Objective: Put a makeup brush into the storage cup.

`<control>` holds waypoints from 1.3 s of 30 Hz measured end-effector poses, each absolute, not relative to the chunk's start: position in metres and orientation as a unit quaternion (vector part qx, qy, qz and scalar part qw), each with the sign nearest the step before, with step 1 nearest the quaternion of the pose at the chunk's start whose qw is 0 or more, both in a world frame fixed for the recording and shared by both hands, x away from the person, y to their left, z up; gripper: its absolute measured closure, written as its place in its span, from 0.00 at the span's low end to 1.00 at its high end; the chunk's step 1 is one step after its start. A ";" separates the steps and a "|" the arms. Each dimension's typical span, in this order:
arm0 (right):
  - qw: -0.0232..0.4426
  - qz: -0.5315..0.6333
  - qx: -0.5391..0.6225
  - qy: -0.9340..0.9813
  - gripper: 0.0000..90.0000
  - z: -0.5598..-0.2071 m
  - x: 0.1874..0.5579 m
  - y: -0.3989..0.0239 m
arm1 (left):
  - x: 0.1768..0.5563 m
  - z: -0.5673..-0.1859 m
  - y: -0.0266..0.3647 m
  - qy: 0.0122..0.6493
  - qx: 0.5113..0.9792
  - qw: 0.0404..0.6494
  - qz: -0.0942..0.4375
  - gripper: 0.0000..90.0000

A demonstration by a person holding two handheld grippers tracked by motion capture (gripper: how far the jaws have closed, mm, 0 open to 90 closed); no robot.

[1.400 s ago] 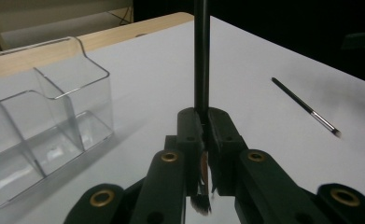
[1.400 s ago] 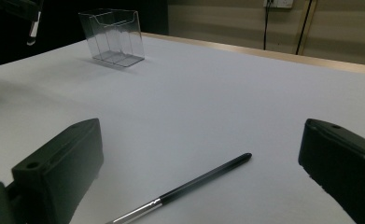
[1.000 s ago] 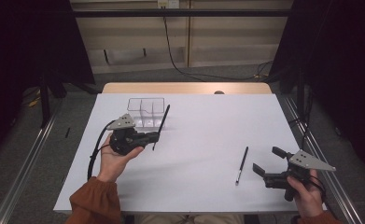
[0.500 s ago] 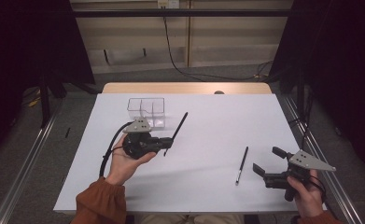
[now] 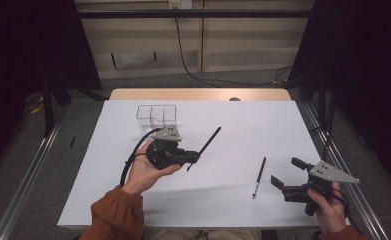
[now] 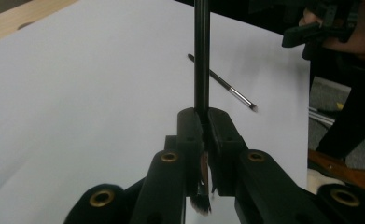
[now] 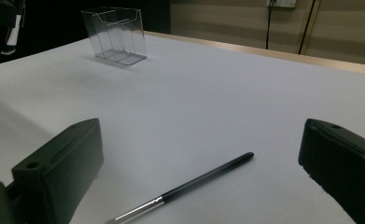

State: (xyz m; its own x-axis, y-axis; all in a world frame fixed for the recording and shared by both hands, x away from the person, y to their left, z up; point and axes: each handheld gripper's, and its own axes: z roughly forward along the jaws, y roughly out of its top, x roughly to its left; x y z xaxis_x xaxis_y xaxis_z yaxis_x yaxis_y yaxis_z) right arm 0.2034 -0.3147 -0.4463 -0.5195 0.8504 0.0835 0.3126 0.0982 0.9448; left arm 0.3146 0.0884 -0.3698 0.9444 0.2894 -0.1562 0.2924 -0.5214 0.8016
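The left gripper [image 5: 195, 159], clamped on a black brush [image 5: 206, 145], has moved rightward away from the clear box [image 5: 156, 116], which holds nothing. Its own view reveals bristles [image 6: 200, 204] below the jaws. The right gripper [image 5: 285, 173] gapes wide, a second brush [image 5: 259, 176] lying just left of it.

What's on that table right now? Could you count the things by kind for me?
Brushes: 2, one clamped in the left gripper, one lying on the table
Clear plastic box: 1
Total: 3
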 end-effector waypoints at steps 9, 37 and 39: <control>0.253 0.523 0.413 0.701 0.00 -0.446 0.204 -0.315 | 0.315 -0.371 0.078 0.170 0.885 0.433 -0.023 0.94; 0.241 0.526 0.408 0.706 0.00 -0.446 0.203 -0.314 | 0.313 -0.385 0.061 0.071 0.970 0.223 -0.063 0.94; 0.241 0.526 0.408 0.706 0.00 -0.446 0.203 -0.314 | 0.312 -0.385 0.061 0.070 0.972 0.216 -0.066 0.94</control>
